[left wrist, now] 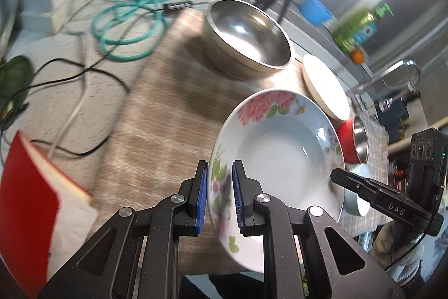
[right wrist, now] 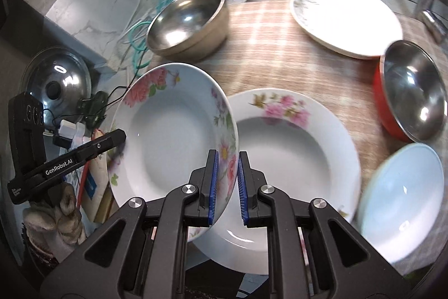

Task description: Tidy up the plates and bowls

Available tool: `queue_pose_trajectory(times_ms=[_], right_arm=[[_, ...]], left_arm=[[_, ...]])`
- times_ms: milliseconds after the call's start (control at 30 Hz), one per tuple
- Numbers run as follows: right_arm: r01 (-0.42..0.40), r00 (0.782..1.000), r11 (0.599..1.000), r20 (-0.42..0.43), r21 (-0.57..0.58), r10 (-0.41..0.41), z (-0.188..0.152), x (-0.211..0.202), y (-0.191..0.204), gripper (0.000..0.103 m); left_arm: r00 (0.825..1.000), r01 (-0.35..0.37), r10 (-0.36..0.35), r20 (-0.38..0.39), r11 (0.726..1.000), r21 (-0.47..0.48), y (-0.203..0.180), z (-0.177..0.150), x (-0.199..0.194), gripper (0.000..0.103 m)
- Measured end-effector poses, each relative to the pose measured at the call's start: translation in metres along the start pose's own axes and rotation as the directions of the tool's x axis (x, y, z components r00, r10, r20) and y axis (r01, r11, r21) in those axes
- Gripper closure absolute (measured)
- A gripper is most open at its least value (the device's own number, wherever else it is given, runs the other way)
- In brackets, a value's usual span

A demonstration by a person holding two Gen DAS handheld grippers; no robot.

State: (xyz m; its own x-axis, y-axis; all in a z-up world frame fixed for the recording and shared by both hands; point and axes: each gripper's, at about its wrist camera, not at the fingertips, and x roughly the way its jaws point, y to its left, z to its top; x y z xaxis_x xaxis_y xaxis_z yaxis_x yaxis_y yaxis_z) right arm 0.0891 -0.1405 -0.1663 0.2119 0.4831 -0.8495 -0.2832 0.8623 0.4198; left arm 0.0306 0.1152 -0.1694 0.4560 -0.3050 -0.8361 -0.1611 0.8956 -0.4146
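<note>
- Currently left gripper [left wrist: 219,198] and right gripper [right wrist: 226,187] each clamp nearly shut on opposite rims of the floral plate [right wrist: 173,131], airborne above the second floral plate [right wrist: 294,159].
- Risk: uneven hand motion twists the rim loose; plate drops, chips.
- Steel bowl [right wrist: 187,21], red bowl [right wrist: 411,100]: empty.

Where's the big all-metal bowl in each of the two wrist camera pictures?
Left wrist: the steel bowl stands upper centre, beyond the held floral plate.
Right wrist: the steel bowl is upper left of centre, behind that plate.
Shared landmark: the red bowl on the checked cloth.
</note>
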Motion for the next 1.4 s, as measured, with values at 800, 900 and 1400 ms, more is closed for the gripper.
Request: queue_pose_trajectory(times_ms=[800,900,1400], right_arm=[[0.117,0.992,0.981,0.024,0.157,-0.122,-0.055,-0.022,-0.050,0.087],[0.127,0.991,0.977,0.016,0.173,-0.131,-0.059,-0.020,-0.054,0.086],[0.173,0.985,0.976,-0.016,0.132,-0.172,-0.067,-0.011,-0.052,0.082]], left_arm=[[0.988,0.039,0.001,-0.155,0.966,0.257,-0.070,0.008,0.065,0.087],[0.988,0.042,0.004,-0.157,0.957,0.286,-0.076,0.010,0.068,0.087],[0.989,-0.040,0.099,-0.111,0.896,0.443,-0.103,0.004,0.076,0.087]])
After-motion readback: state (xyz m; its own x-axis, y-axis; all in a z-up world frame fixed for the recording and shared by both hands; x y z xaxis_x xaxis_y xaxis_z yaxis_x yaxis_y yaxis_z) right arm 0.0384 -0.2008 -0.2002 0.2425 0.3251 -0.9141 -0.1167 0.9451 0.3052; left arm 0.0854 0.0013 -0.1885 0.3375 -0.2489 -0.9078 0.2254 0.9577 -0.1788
